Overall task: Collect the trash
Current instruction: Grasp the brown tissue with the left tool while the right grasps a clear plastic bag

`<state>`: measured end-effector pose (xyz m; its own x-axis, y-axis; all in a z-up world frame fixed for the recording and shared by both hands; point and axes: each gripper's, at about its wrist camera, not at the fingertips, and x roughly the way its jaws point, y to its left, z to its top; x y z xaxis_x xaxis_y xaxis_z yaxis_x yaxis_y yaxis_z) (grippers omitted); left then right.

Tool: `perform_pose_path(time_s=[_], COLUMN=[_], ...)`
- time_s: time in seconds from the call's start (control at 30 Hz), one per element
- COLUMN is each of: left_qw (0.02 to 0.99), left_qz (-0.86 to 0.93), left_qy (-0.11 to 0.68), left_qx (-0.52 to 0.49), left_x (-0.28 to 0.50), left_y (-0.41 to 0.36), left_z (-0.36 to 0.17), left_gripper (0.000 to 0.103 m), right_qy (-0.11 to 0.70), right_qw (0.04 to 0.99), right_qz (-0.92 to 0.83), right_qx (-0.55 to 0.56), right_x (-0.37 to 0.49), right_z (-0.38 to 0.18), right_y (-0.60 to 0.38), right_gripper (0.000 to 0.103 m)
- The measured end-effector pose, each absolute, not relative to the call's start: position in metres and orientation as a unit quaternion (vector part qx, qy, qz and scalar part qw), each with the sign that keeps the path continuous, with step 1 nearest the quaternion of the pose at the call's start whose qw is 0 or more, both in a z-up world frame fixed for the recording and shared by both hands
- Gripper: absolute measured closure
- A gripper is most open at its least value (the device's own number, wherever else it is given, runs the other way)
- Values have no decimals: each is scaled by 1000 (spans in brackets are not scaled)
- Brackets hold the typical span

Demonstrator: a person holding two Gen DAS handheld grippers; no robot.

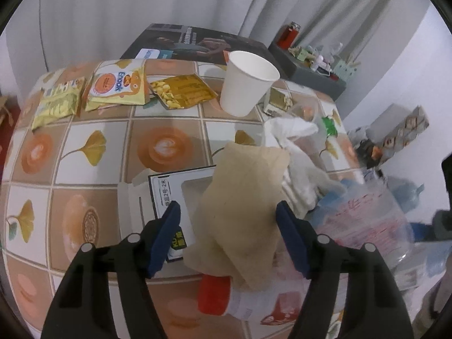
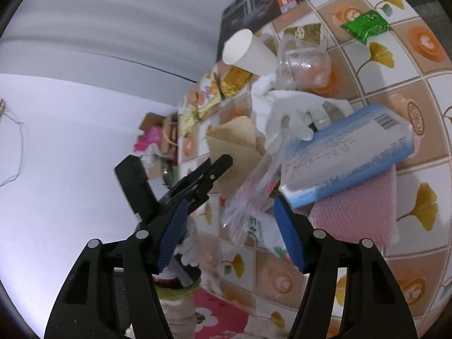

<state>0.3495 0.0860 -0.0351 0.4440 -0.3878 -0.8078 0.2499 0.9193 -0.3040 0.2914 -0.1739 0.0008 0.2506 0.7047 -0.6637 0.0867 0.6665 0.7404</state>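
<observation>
While both claws hang open over the cluttered bench (image 1: 93, 169), a crumpled tan paper napkin (image 1: 240, 212) lies between the left claw (image 1: 228, 220) pads, untouched by either.

Soft and creased, the napkin runs lengthwise away from the left claw toward a white paper cup (image 1: 245, 84) standing upright; under its near end a red-capped bottle (image 1: 214, 296) lies on its side. Glossy foil snack packets (image 1: 115, 84) lie flat on the tiled-pattern cloth. The right claw (image 2: 228, 226) gapes around a clear crinkled plastic wrapper (image 2: 248, 195), with contact unclear; beside it a blue-and-white pack (image 2: 347, 155) rests slantwise on a pink waffle-textured cloth (image 2: 358, 214).
</observation>
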Motion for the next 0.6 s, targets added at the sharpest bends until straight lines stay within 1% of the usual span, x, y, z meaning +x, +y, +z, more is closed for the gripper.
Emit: perform_pose_path(time_s=[0.07, 0.13, 0.17, 0.23, 0.3, 0.37, 0.43, 0.5, 0.6], left_qw=[847, 846, 845, 845, 844, 844, 842, 842, 846], left_qz=[-193, -194, -194, -195, -200, -201, -203, -202, -201], left_qy=[493, 495, 496, 496, 496, 496, 497, 497, 490], left_qx=[-57, -49, -46, -43, -43, -45, -52, -56, -61], left_x=[349, 348, 348, 347, 346, 345, 345, 345, 342], left_y=[84, 83, 82, 83, 83, 85, 86, 87, 91], left_z=[-38, -41, -42, -44, -44, -44, -44, -43, -39], left_gripper=[43, 52, 55, 66, 73, 78, 86, 91, 95], right_qy=[577, 581, 583, 589, 592, 594, 593, 590, 584], right_qw=[710, 709, 708, 702, 696, 693, 692, 692, 696], right_qz=[210, 204, 201, 199, 201, 203, 204, 204, 207], right_qx=[344, 344, 344, 347, 353, 355, 358, 361, 363], right_x=[293, 296, 297, 297, 297, 296, 296, 294, 295], right_z=[-3, -6, -8, -12, -15, -16, -17, -16, -13], right_y=[-173, -173, -173, -173, -172, -172, -172, -173, -172], right_gripper=[49, 53, 57, 63, 76, 81, 84, 88, 91])
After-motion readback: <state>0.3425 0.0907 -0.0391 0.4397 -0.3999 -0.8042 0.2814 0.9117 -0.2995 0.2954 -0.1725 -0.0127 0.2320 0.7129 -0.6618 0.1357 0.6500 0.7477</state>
